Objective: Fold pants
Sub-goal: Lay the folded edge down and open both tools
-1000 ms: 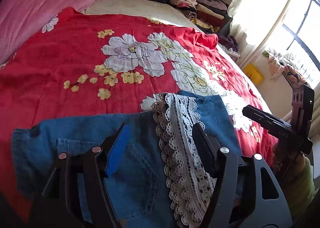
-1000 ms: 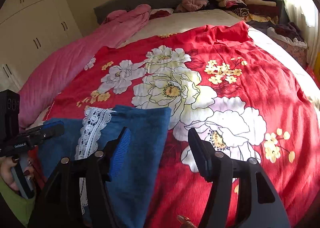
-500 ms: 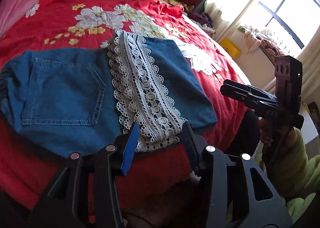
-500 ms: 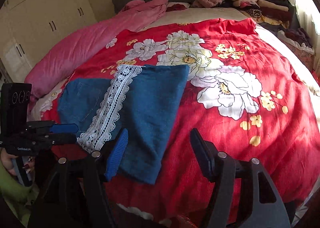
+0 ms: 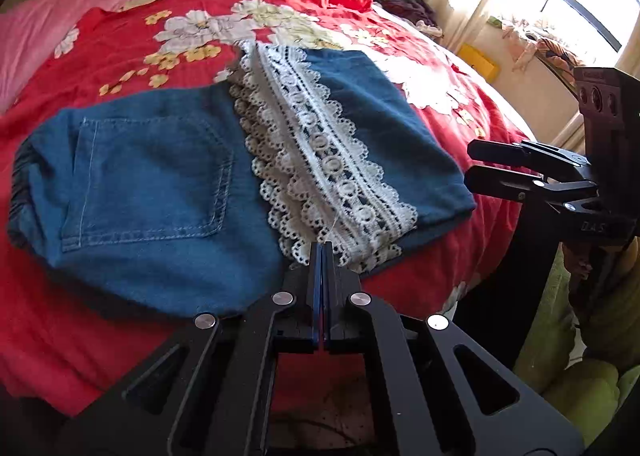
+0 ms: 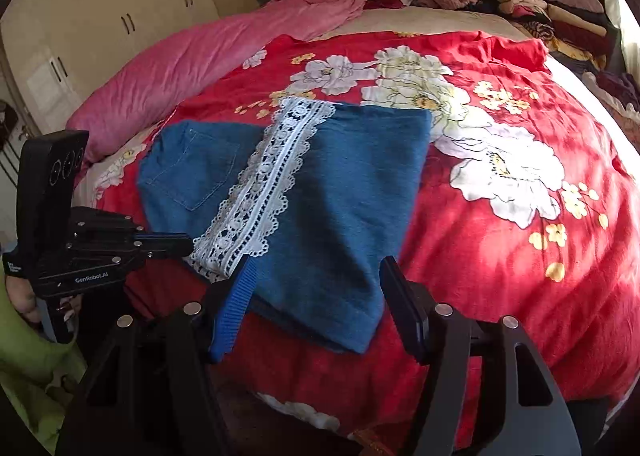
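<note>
My left gripper (image 5: 322, 246) is pressed fully closed at the near edge of the lace (image 5: 320, 160); whether it pinches a thread I cannot tell. My right gripper (image 6: 316, 288) gapes wide, holding nothing, over the pants' near corner. The pants (image 6: 340, 200) lie folded on the red bedspread (image 6: 500, 256) near its front edge. Beyond: a pink blanket (image 6: 192, 68) and stacked clothes (image 6: 552, 16).

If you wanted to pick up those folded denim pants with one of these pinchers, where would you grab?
Probably the near right corner of the pants, coming in from the bed's front edge. That folded corner lies flat by the edge, facing the open right gripper, with plain denim rather than the lace trim, which might snag.
</note>
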Demonstrator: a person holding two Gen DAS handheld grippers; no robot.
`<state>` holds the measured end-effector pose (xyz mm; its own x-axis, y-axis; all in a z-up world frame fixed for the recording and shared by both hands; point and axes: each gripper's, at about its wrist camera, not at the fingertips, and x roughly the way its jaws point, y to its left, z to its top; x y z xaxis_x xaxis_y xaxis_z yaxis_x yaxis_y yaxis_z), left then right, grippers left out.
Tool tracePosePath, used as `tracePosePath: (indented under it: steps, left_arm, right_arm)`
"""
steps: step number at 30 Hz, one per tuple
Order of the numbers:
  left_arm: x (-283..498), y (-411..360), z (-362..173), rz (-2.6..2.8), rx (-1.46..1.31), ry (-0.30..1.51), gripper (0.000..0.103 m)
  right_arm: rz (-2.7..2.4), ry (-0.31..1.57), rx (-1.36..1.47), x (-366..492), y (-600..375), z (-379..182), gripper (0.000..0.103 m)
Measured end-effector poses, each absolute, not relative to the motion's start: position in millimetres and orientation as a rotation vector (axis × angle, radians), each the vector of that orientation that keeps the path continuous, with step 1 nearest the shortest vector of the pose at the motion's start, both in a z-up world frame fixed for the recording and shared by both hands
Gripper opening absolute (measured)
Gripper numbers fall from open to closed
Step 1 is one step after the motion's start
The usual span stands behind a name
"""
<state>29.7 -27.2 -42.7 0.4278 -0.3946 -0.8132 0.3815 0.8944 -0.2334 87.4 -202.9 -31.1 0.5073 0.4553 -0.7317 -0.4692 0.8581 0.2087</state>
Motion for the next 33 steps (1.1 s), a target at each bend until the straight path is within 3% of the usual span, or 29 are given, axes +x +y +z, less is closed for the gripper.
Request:
tracePosePath:
  steps: [5, 7, 8, 14, 15, 16, 20, 25, 29, 30, 33]
  left_arm:
    - [26, -20, -31, -0.521, -0.090, 0.989, 0.003]
    - [23, -30, -25, -0.545, -0.047, 0.970, 0.035]
    - [23, -37, -25, -0.556, -0.013, 0.966, 0.038]
    - [28, -77, -42, -0.559, 0.199, 0.984, 0.042]
    - [30, -80, -45, -0.540, 0.225, 0.977, 0.031]
    - [32, -82, -47, -0.527, 0.238, 0.969, 0.011]
    - [32, -67, -32, -0.528, 0.169, 0.950, 0.006]
    - [25, -46, -26, -0.504, 0.154, 0.958, 0.007]
    - [22, -40, -37, -0.504, 0.138, 1.009, 0.022]
    - [20, -40, -37, -0.508, 0.143, 1.007, 0.030]
    - [19, -34, -24, -0.513, 0.103, 0.974, 0.034]
  right_arm:
    - [0.556, 0.879, -0.064, 84, -195, -31, 0.062]
    - [0.532, 0.864, -0.042, 85, -205, -27, 0.062]
    - [0.520, 0.857, -0.028, 85, -211, -25, 0.062]
    - [0.487, 0.865, 0.051, 88, -234, -25, 0.062]
    - [0.489, 0.875, 0.065, 90, -235, -27, 0.062]
    - [0.488, 0.885, 0.072, 90, -236, -29, 0.062]
    - [0.495, 0.891, 0.071, 89, -234, -31, 0.062]
    - [0.536, 0.893, 0.039, 87, -217, -33, 0.062]
    - [0.528, 0.922, -0.009, 87, -205, -39, 0.062]
    - [0.511, 0.926, -0.023, 87, -205, -39, 0.062]
    - [0.483, 0.896, -0.021, 84, -211, -33, 0.062]
